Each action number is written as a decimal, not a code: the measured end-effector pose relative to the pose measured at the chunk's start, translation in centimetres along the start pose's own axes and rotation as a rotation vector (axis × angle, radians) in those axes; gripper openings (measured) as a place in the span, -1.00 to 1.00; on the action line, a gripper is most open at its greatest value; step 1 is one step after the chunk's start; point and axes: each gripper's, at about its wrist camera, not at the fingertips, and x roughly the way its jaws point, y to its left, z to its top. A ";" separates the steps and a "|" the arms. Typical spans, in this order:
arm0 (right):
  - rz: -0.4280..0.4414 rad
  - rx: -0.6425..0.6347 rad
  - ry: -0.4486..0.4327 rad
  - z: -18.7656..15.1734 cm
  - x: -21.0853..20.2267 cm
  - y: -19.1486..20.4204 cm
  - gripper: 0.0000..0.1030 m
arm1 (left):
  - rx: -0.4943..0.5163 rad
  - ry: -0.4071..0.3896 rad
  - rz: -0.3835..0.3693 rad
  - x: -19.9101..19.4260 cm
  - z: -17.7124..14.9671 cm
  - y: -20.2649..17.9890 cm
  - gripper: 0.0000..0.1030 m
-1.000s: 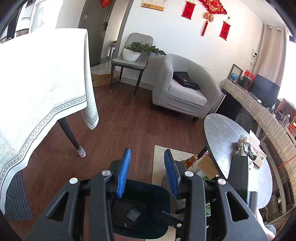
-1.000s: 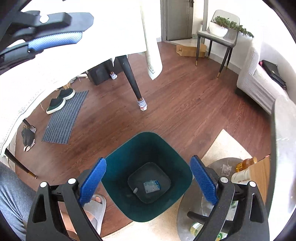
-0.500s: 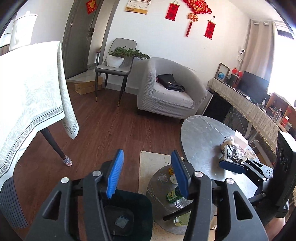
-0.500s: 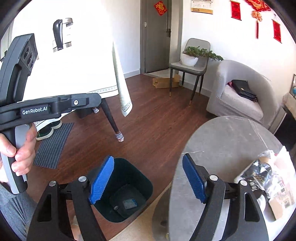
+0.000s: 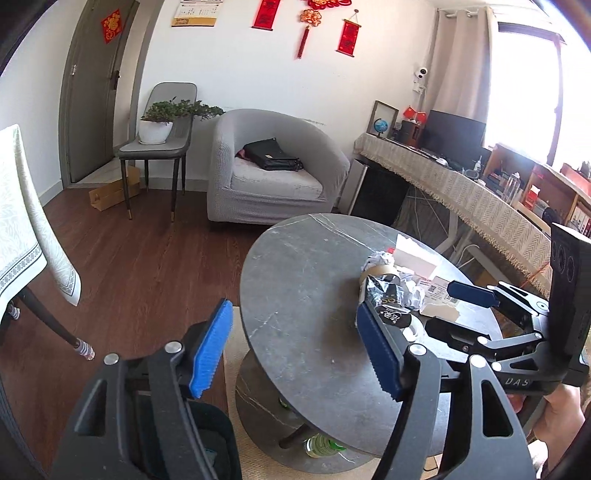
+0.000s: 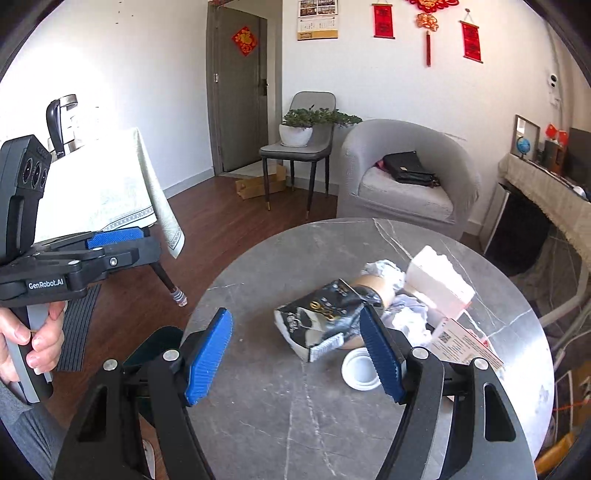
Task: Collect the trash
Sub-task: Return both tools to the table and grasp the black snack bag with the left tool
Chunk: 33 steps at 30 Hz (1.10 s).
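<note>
Both grippers hang empty above the round grey table [image 6: 280, 406], the left gripper [image 5: 295, 350] with jaws just opened wide and the right gripper [image 6: 295, 350] wide too, while the trash pile [image 6: 388, 306] lies just beyond the right one's fingertips, its black wrapper [image 6: 317, 317] nearest.

White walls [image 6: 147, 74] are hung with red decorations [image 5: 349, 35] and a calendar [image 6: 317, 18]. A grey door [image 6: 236, 103] is set at the far left. The floor [image 5: 140, 266] is laid in dark wood planks. A grey armchair [image 5: 273, 173] is placed against the far wall, with a grey chair [image 5: 162, 147] just beside it on the left. A round grey marble table [image 6: 280, 406] is seen near. Bright daylight is admitted through a curtained window [image 5: 524, 81] at the right.
</note>
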 end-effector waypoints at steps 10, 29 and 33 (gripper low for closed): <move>-0.035 0.093 0.024 -2.7 -1.4 -5.5 0.41 | 0.095 0.059 -0.078 5.4 -1.0 -6.0 0.54; -0.011 0.153 0.110 -5.1 -0.6 -8.7 0.41 | 0.138 0.142 -0.071 11.0 -1.7 -8.6 0.54; -0.015 0.156 0.101 -5.0 -0.9 -9.4 0.41 | 0.121 0.149 -0.074 11.5 -1.6 -8.4 0.50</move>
